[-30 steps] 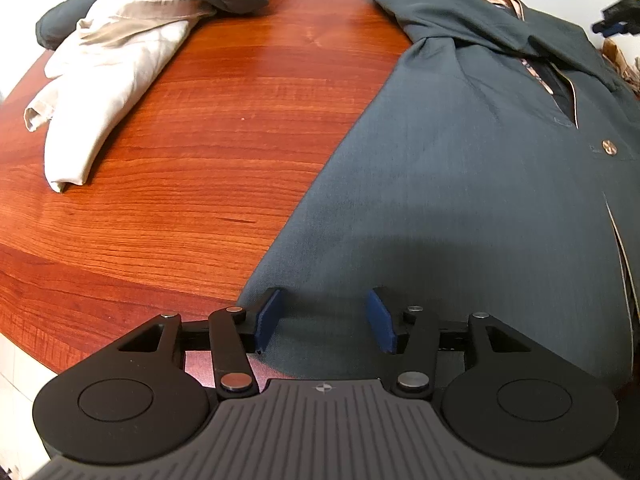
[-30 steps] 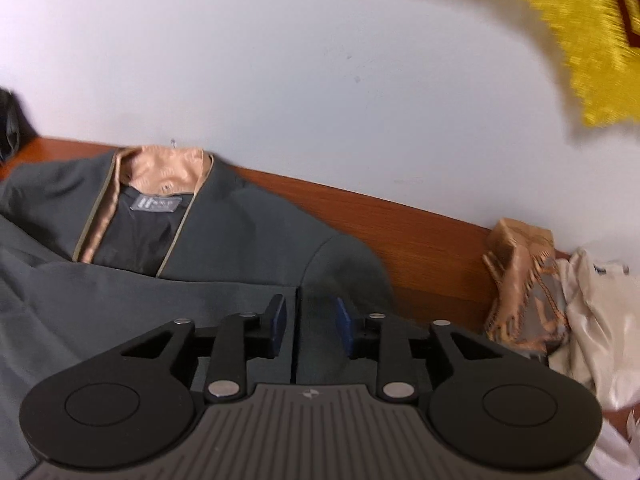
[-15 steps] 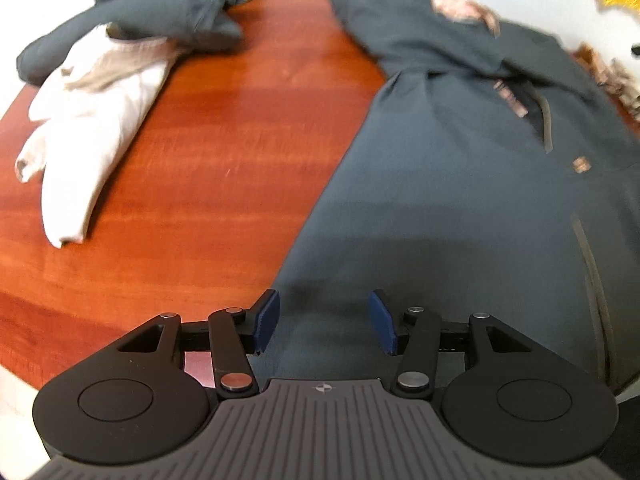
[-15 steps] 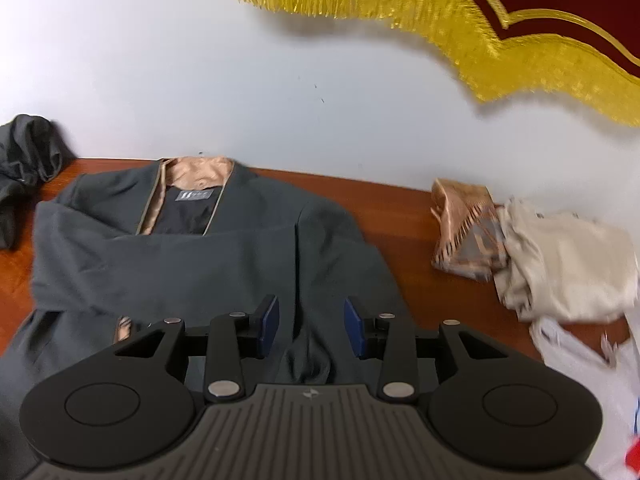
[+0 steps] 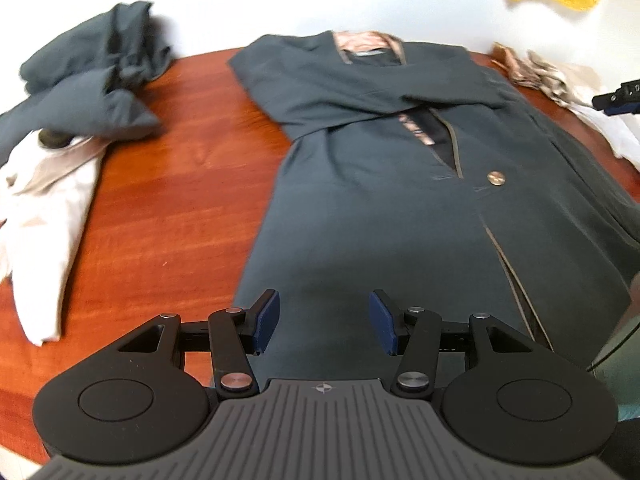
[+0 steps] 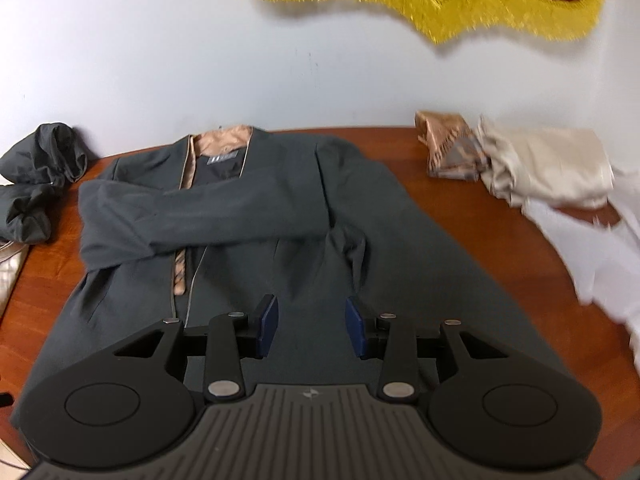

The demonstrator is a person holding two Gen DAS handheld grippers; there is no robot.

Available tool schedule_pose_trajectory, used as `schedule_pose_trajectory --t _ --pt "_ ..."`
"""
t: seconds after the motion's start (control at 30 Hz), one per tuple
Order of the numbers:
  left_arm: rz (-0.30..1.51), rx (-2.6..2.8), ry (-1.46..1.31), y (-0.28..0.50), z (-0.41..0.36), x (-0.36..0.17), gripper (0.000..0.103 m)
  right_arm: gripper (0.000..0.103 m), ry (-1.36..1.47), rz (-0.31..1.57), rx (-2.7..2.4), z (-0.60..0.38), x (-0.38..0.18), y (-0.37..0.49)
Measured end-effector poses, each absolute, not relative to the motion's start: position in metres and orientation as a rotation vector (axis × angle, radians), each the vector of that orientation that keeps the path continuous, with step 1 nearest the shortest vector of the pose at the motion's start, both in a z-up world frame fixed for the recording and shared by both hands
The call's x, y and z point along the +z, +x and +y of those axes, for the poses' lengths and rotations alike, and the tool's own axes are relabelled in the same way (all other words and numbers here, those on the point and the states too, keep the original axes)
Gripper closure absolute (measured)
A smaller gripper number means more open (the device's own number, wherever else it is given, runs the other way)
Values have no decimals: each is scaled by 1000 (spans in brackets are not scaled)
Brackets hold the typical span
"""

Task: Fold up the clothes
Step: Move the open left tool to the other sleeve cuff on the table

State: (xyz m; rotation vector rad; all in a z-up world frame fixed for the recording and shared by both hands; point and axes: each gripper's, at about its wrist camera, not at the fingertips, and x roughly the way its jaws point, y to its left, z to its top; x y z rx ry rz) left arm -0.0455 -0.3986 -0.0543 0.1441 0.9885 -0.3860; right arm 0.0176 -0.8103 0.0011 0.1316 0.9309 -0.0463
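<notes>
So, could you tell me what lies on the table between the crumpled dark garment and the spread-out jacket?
Nothing: only bare table separates the dark garment from the jacket, clearest in the left wrist view.

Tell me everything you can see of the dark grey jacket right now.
The dark grey jacket lies flat, front up, on the wooden table, collar towards the wall. It looks like a matte woven cloth with a shiny tan lining at the neck, a grey label, tan edge piping and one copper-coloured button. Both sleeves are folded across the chest. Both open grippers hover over its hem, gripping nothing.
</notes>
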Motion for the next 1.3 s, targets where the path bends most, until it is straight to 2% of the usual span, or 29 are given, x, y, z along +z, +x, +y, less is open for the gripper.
schedule_pose_trajectory --t 0.5,0.63,1.3 --pt "942 -556 236 -62 -474 -48 50 60 213 981 -65 -813 -38 -63" --pt "931 -582 246 -71 -502 -46 50 56 240 984 -53 -829 -44 -74" --pt "876 -771 315 -128 -741 -42 49 48 285 1035 -32 -956 -62 -159"
